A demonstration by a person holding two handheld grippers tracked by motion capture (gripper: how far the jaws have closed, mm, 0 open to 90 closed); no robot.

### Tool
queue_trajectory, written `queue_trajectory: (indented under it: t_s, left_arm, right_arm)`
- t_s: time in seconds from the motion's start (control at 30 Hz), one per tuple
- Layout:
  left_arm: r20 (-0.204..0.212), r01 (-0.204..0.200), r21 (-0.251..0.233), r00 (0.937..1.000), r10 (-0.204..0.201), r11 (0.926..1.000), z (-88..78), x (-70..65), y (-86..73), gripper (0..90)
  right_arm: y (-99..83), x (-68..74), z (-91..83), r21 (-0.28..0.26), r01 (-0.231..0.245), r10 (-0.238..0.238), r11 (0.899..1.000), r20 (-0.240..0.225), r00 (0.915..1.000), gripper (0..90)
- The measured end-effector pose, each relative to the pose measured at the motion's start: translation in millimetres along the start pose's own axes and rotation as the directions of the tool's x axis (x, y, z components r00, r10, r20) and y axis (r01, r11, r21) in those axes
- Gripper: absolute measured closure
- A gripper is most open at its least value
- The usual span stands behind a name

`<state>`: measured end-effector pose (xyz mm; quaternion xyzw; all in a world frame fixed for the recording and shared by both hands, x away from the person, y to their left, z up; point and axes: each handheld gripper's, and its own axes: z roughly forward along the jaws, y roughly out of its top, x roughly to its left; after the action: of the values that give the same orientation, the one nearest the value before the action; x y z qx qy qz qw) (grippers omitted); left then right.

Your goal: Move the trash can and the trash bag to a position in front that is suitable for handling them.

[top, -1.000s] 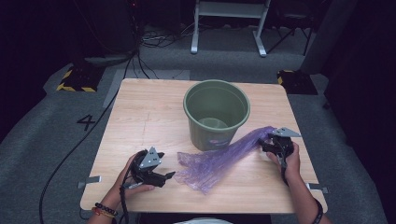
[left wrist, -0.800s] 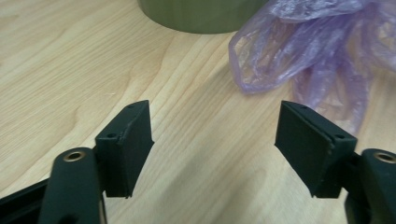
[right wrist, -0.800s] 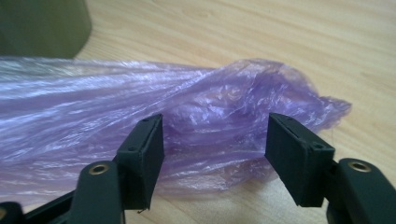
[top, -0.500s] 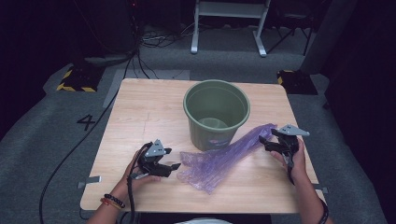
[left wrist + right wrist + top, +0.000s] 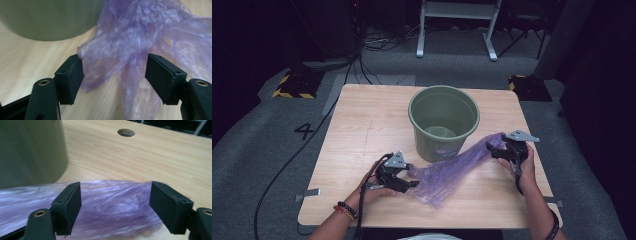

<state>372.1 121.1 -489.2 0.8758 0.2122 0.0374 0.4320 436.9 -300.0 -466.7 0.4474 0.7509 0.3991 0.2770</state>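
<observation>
Table [image 5: 362, 125]: light wood, on grey carpet in a dark room.
Left gripper [image 5: 412, 176]: near side of the bucket, jaws spread around the bag's end.
Bag [image 5: 452, 170]: crumpled purple plastic, lying just in front of the bucket.
Right gripper [image 5: 498, 150]: right of the bucket, jaws spread, bag between them.
Bucket [image 5: 443, 122]: green, upright, mid-table.

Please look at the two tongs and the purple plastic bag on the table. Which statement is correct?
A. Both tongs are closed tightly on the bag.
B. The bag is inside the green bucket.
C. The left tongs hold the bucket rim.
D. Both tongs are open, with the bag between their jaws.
D: in each gripper view the jaws of the left tongs and right tongs stand wide apart with the purple plastic bag between them, beside the green bucket.
</observation>
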Motion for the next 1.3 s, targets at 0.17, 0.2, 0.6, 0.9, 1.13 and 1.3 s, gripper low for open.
queue_trajectory:
  t_s: [0.17,0.2,0.6,0.9,1.13,1.3]
  left_arm:
    - [0.007,-0.02,0.033,0.9998,0.02,0.9993,15.3,-7.0,2.2,30.5]
    - [0.013,-0.025,0.042,0.9996,0.024,0.9988,17.6,-8.4,1.8,30.5]
    - [0.002,-0.077,0.067,0.997,0.077,0.9947,25.5,-20.3,0.9,29.9]
    - [0.028,-0.118,0.073,0.9928,0.116,0.9903,28.6,-29.3,1.6,29.4]
    - [0.052,-0.105,0.067,0.9935,0.102,0.9922,29.1,-29.3,2.0,27.1]
    - [0.031,-0.088,0.065,0.9958,0.086,0.994,25.6,-27.2,0.9,18.4]
  right_arm:
    - [1.6,-2.2,3.2,0.007,-0.024,0.024,1.0,0.013,0.9996,24.0]
    - [0.7,-1.7,4.0,0.016,-0.029,0.028,0.999,0.03,0.9991,23.8]
    - [-8.0,-7.2,21.2,0.099,-0.137,0.127,0.986,0.105,0.9863,23.9]
    - [-10.6,-5.5,34.9,0.114,-0.181,0.177,0.977,0.05,0.983,27.8]
    - [-9.5,2.7,43.6,0.139,-0.133,0.132,0.981,0.022,0.9911,36.4]
    - [-8.7,12.3,49.1,0.15,-0.056,0.058,0.987,-0.01,0.9983,51.1]
